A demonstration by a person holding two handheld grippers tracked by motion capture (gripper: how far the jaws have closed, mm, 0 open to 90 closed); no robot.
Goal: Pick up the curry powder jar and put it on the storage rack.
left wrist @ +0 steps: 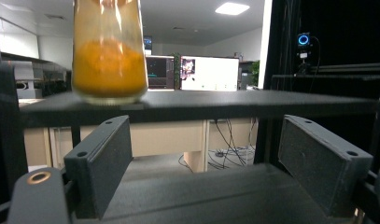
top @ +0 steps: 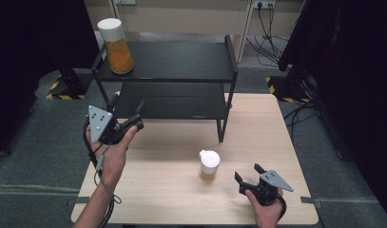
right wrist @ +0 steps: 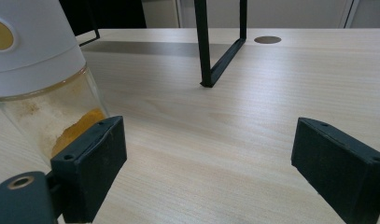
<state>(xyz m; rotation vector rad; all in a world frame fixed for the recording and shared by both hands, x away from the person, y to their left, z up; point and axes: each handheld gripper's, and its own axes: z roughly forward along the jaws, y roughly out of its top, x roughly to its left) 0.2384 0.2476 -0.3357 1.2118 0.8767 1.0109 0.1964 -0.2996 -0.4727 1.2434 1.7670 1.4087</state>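
The wooden table (top: 181,190) takes up the middle of the high view. On its far half, toward twelve o'clock, stands a black two-level shelf rack (top: 181,61), with its front leg planted on the tabletop. At the ten o'clock corner of the rack's top level stands a tall jar (top: 116,45) with a white lid, upright and partly filled with orange powder; the left gripper view shows the same tall jar (left wrist: 109,51) on the upper shelf board (left wrist: 225,105), at eleven o'clock above the jaws.

A smaller jar (top: 209,166) with a white spouted lid stands upright on the bare table, at about five o'clock from the rack and well apart from it, with a little orange powder at its bottom. In the right gripper view this small jar (right wrist: 43,74) leans in from nine o'clock, just beside the left jaw but outside the gap.

The left gripper (top: 127,114) is held at nine o'clock, at the rack's lower level, jaws spread with nothing between them. The right gripper (top: 248,173) hovers low at three o'clock of the small jar, near it, jaws released and empty.
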